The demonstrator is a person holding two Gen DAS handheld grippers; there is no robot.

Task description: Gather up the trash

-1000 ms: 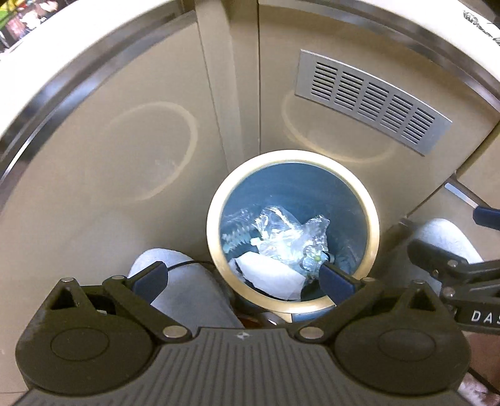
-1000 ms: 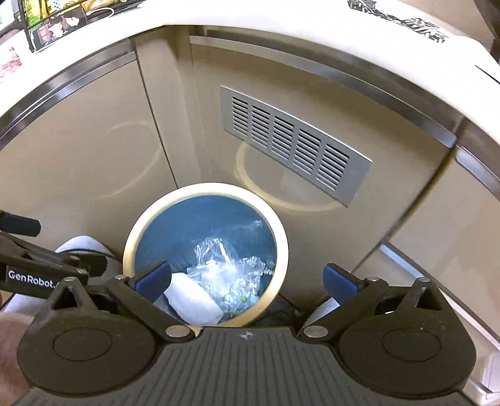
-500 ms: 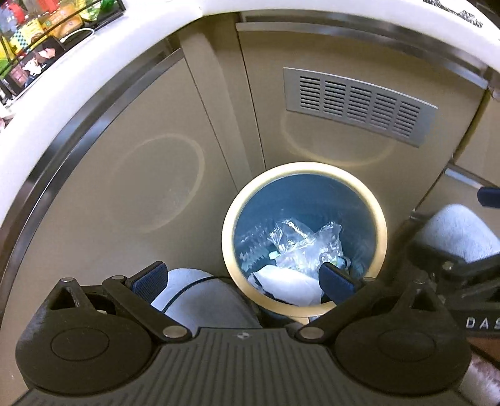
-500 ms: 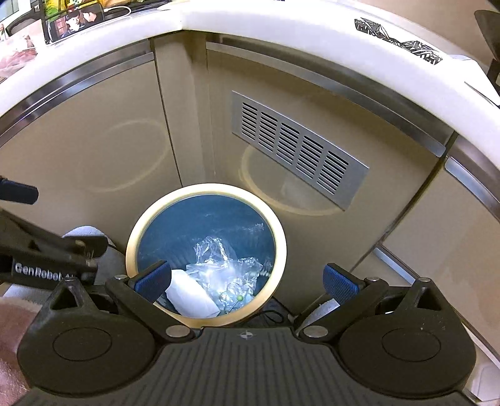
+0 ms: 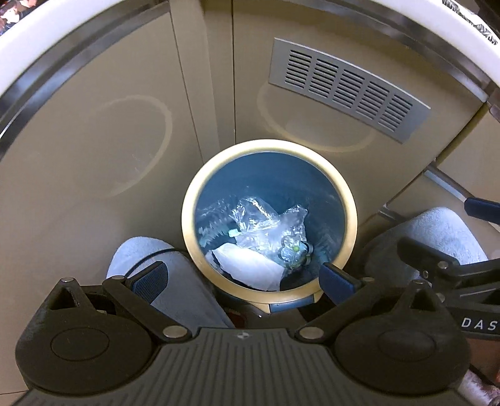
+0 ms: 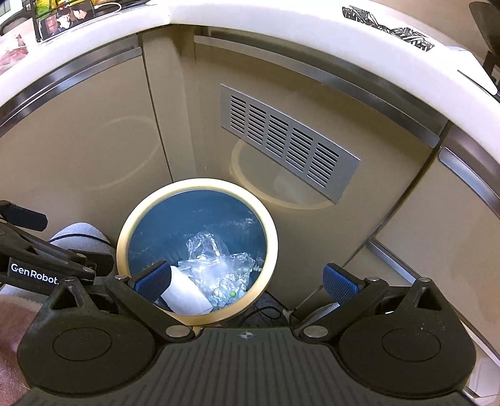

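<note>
You hold both tools above a round bin (image 5: 191, 200) with a cream rim and blue inside, standing on the floor against beige cabinet doors (image 5: 81, 150). Your left gripper (image 5: 242, 278) is spread wide and empty, as is your right gripper (image 6: 247, 279); nothing sits between the blue pads (image 6: 339, 281) of either. The trash is already in the bin: crumpled clear plastic (image 5: 265, 225) lies on a white paper (image 5: 247, 265) at the near side of the bottom. From the left camera you see the bin nearly centred between the fingers, a grey slipper (image 5: 150, 259) just beside its left rim and another slipper (image 5: 437, 228) to the right, partly behind your right tool. The right camera alone shows the white counter edge (image 6: 250, 18) running overhead, a photo (image 6: 67, 18) standing on it at far left, and a black cable (image 6: 265, 312) on the floor near the bin. A grey vent grille (image 6: 287, 143) is set in the door behind the bin. The bin's far rim stands close to the doors; open floor lies to its right.
</note>
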